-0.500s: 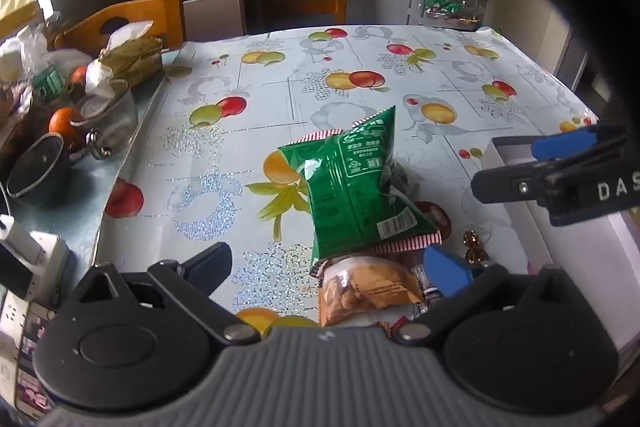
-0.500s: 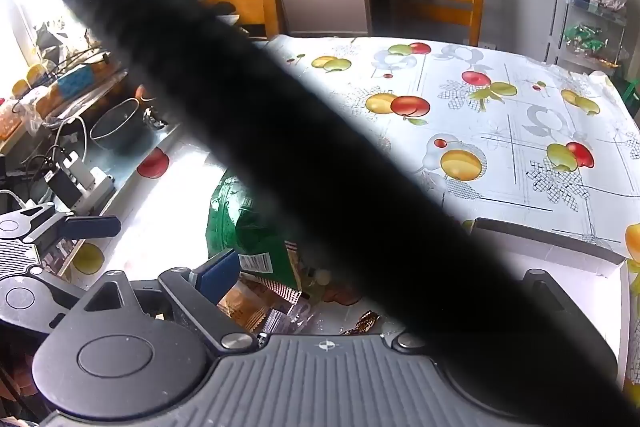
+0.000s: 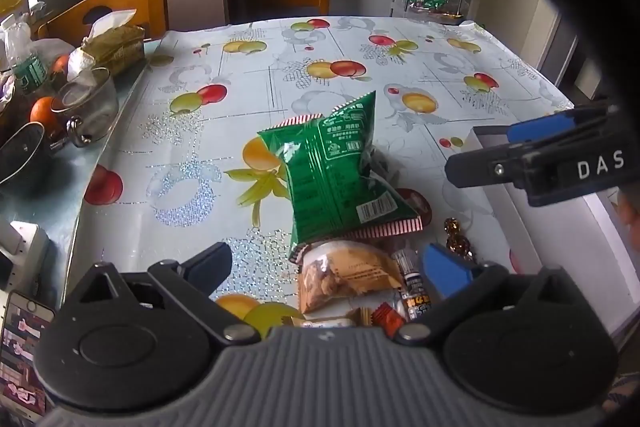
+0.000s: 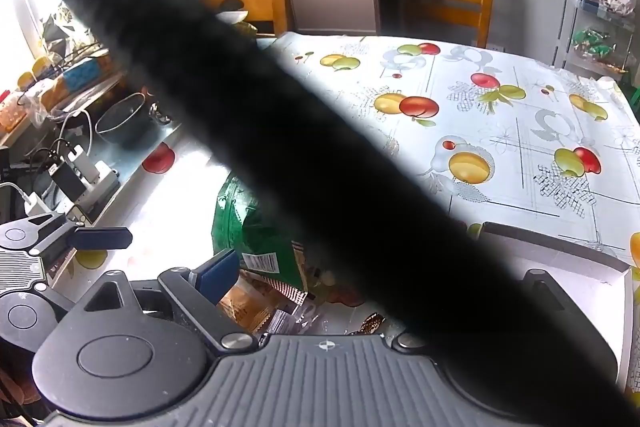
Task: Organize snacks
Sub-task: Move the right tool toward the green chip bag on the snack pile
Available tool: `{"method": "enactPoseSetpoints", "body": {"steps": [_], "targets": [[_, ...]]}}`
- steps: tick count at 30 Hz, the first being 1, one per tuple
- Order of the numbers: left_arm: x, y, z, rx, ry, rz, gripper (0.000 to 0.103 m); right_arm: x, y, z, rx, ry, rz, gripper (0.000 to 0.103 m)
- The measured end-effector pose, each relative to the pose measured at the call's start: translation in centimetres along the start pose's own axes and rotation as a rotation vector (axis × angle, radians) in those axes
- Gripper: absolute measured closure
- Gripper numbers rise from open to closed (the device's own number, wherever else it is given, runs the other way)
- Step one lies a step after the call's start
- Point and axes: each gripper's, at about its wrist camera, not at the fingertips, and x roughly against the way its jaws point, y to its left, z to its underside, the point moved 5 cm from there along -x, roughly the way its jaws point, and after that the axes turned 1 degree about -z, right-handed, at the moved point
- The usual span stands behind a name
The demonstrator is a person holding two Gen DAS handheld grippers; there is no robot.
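Hovering low over the near edge of the tabletop point(image 3: 168, 131), the left tongs point(image 3: 326, 263) point forward toward 12 o'clock with their fingers spread wide, nothing between the pads. One dark finger point(image 3: 208, 263) sits at 8 o'clock of the snack pile and the blue-padded one point(image 3: 444, 271) at 4 o'clock of it.

A green bag point(image 3: 340, 179) lies tilted at the middle of the pile, its red-striped seam toward the camera, with a barcode label and small white print too fine to read. Just below it, partly under its lower edge, lies a tan bag point(image 3: 348, 277) of brown pieces. At 3 o'clock of that bag is a small packet point(image 3: 414, 291) with orange and black lettering I cannot read, and gold candies point(image 3: 456, 235) lie just beyond.

The right tongs point(image 3: 532, 147) come in from 3 o'clock, level, above a white box point(image 3: 520, 223), their housing marked "DAS". In the left wrist view one blue pad and one dark finger stand somewhat apart, gripping nothing.

In the right wrist view a blurred black band point(image 4: 320, 163) crosses the frame from 10 to 4 o'clock and hides one finger, so only the blue-padded finger point(image 4: 218, 275) shows, beside the green bag point(image 4: 248, 227).
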Motion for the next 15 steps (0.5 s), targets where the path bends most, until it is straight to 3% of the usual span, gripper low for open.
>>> {"method": "enactPoseSetpoints", "body": {"steps": [15], "targets": [[-0.77,0.39,0.31,0.011,0.040,-0.027,0.000,-0.83,0.26,-0.29,0.009,0.018,-0.021,0.009]]}}
